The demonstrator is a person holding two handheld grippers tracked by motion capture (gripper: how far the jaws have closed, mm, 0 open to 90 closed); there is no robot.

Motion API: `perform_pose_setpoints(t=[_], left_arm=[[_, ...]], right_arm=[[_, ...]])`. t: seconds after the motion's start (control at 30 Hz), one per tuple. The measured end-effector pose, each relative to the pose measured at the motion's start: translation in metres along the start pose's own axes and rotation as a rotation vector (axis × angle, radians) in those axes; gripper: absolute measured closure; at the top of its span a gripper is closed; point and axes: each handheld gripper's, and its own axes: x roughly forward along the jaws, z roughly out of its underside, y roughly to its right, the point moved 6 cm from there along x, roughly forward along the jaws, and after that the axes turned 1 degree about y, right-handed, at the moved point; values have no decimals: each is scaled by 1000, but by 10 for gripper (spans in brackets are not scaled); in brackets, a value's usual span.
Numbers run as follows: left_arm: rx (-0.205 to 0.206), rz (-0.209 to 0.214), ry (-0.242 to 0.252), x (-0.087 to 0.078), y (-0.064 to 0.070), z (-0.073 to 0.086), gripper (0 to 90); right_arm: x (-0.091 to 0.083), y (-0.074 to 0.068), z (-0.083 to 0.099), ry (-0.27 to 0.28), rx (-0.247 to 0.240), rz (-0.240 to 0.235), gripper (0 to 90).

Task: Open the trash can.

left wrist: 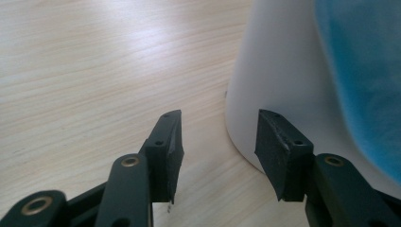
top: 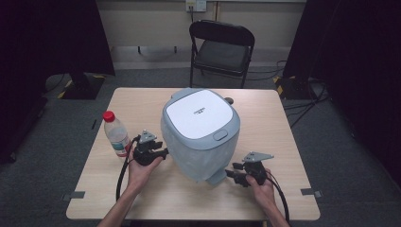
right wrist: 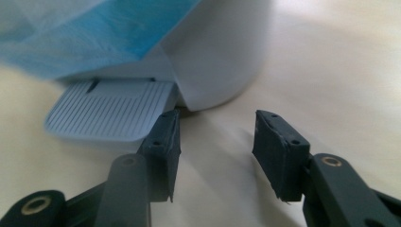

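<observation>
Pedal bin (top: 201,135) sitting mid-table; left gripper (top: 163,152) at 9, right gripper (top: 230,173) at 5 nearing pedal (right wrist: 109,115), both spread, probably lining up.

A pale blue-grey pedal bin (top: 201,135) stands upright mid-table — white lid shut; its ribbed foot pedal (right wrist: 109,115) lies flat on the tabletop, pointing toward the person.

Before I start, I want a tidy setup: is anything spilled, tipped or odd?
Nothing stands out. The bin stands upright, lid shut, its pedal flat on the table. The bottle is upright and capped. Both grippers, left and right, are open beside the bin.
</observation>
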Motion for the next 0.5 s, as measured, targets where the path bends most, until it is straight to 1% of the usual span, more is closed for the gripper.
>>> perform_pose_setpoints(t=[0.03,0.07,0.1,0.13,0.17,0.2,0.23,0.27,0.3,0.33,0.37,0.4,0.43,0.47,0.5], left_arm=[[-10,8,0,0,-2,0,510],[-10,8,0,0,-2,0,506],[-15,11,-4,0,-3,1,506],[-18,14,-6,0,-3,1,497],[-17,21,-9,-2,-2,2,494],[-17,21,-9,-2,-2,2,495],[-25,22,-10,-4,0,2,495],[-9,19,-9,-6,2,2,519],[-2,14,-6,-5,3,1,530],[-2,14,-6,-5,3,1,536],[-9,16,-2,-4,1,0,540],[-9,16,-2,-4,1,0,540],[-23,18,-2,-3,0,0,541],[-19,15,5,1,-1,-1,542],[-19,15,5,1,-1,-1,541]], right_arm=[[2,-13,2,-8,-16,-35,496],[2,-13,2,-8,-16,-35,496],[2,-17,3,-14,-19,-50,476],[2,-20,3,-25,-27,-67,428],[-1,-16,3,-31,-16,-69,413],[-1,-16,3,-31,-16,-69,413],[-3,-12,3,-37,-7,-50,414],[-8,5,4,-37,43,13,410],[-10,11,3,-32,49,39,400],[-10,11,3,-32,49,39,400],[-13,26,-7,8,62,111,369],[-13,26,-7,8,62,111,369],[-14,38,-18,41,68,161,349],[-14,41,-22,53,74,167,345],[-14,41,-22,53,74,167,345]])
